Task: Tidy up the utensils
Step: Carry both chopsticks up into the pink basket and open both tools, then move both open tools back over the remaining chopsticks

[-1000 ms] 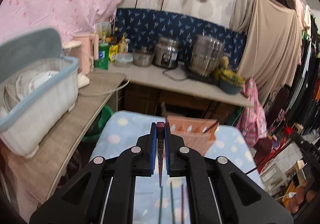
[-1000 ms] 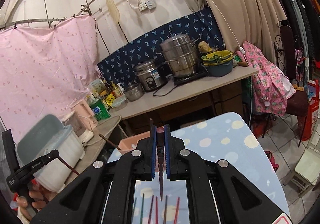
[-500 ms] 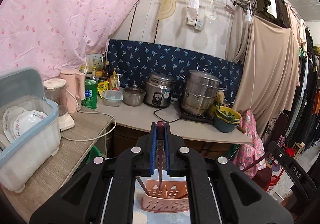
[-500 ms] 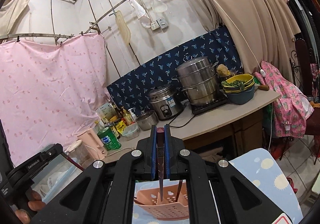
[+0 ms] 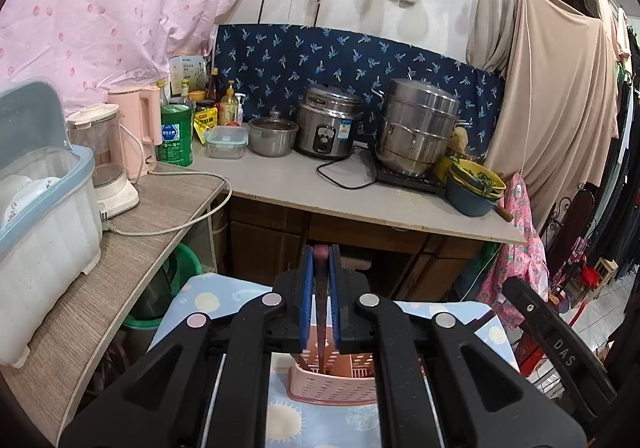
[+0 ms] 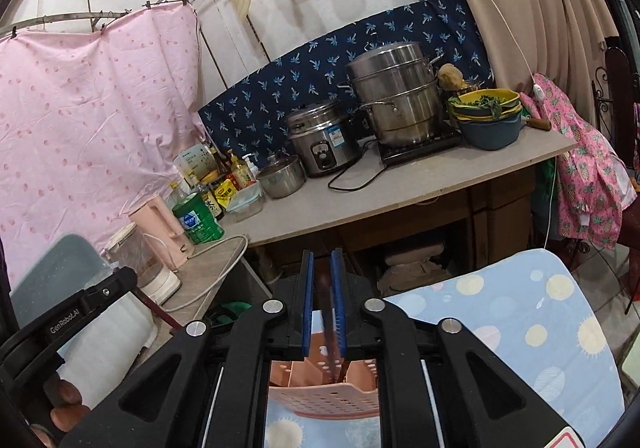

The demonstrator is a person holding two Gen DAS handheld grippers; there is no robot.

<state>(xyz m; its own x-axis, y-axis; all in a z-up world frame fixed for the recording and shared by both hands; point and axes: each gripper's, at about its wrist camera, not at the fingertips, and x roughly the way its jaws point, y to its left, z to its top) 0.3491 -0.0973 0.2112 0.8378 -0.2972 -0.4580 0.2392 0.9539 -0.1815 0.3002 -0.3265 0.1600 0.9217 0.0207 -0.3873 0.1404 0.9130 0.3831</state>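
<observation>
A pink perforated utensil holder [image 5: 332,380] stands on the blue dotted table, just below both grippers; it also shows in the right wrist view [image 6: 320,388]. My left gripper [image 5: 320,260] is shut on a dark red chopstick [image 5: 321,312] that hangs down with its tip inside the holder. My right gripper [image 6: 322,260] has its blue pads slightly parted around a dark chopstick [image 6: 329,340] that leans down into the holder; whether it is still clamped is unclear. The left gripper's body [image 6: 80,312] shows at the left of the right wrist view.
A grey counter [image 5: 360,192] with a rice cooker [image 5: 328,128], steamer pot [image 5: 416,128], bowls [image 5: 474,188] and bottles runs behind. A wooden side shelf [image 5: 132,232] at left holds a dish box [image 5: 44,216] and a blender. Hanging clothes fill the right.
Both grippers tipped down and came lower over the pink holder. The right gripper's pads have parted a little around its chopstick, whose top has dropped below the fingertips.
</observation>
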